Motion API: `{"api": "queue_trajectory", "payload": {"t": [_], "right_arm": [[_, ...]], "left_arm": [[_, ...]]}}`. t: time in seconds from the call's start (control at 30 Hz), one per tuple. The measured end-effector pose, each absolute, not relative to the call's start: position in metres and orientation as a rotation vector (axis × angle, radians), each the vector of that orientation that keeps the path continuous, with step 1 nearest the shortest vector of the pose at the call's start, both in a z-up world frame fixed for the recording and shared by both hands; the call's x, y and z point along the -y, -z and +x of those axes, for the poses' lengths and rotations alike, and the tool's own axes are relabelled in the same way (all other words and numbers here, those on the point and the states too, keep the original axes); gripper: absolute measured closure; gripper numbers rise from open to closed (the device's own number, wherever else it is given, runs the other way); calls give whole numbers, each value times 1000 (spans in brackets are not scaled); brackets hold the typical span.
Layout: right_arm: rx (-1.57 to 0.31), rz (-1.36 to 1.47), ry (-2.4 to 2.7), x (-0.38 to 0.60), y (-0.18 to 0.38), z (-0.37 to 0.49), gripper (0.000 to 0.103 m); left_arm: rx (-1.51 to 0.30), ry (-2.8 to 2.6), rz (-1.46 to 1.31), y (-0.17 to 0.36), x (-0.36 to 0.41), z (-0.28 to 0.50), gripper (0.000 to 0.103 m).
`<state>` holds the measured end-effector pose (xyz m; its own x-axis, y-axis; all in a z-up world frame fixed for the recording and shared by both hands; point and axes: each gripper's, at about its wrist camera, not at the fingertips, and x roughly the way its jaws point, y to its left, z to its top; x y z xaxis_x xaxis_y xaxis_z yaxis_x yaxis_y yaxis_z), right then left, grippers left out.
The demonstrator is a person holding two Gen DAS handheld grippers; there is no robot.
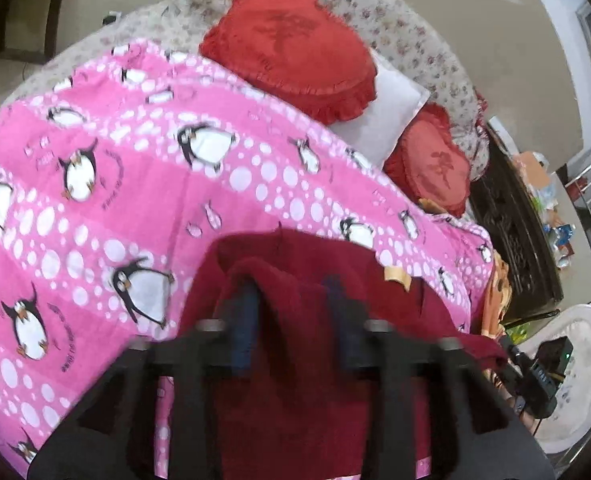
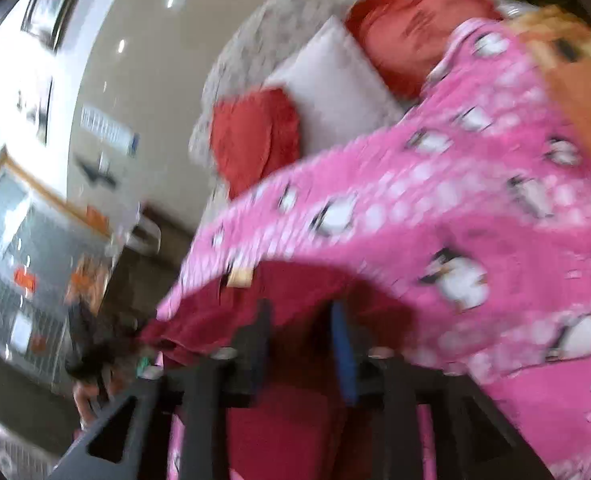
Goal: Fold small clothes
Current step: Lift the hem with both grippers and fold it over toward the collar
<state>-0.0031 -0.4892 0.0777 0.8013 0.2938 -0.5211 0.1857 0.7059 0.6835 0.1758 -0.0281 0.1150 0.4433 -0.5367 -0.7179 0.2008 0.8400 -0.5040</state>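
Across the near edge of the bed, the dark red garment (image 1: pixel 335 280) lies on the pink penguin blanket (image 1: pixel 95 168). Your left gripper (image 1: pixel 291 300) has a fold of it draped over one finger, jaws apart. Your right gripper (image 2: pixel 301 320) hovers over the same cloth, jaws apart too. Pinch one corner with each, lift evenly, and probably lay the edge flat across. Mind the tan label (image 1: pixel 395 276) near the far hem. Farther off, two red heart cushions (image 1: pixel 295 48) and a white pillow (image 1: pixel 383 112) sit well clear.
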Motion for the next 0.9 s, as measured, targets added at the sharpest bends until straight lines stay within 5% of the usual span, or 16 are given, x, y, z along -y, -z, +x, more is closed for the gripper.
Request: {"api": "queue_trajectory", "payload": {"t": [0.03,0.07,0.4,0.7,0.9], "right_arm": [[-634,806,-69,493,-82,-12,62],[-629,799,-89,493,-87,-18,62],[-721,325,-173,385,-96,7,62],[-840,431,30,421,-38,92,62],[-803,376,7,411,-67,62,59]], "left_arm": [[-984,454,-381,-121,23,173,23],[-960,447,-397,-126,19,168,20],[-963,503,-323,-116,42,146,19],[-1079,356,-172,-53,74,170,19],[-1058,340,-110,-49,75,157,19]]}}
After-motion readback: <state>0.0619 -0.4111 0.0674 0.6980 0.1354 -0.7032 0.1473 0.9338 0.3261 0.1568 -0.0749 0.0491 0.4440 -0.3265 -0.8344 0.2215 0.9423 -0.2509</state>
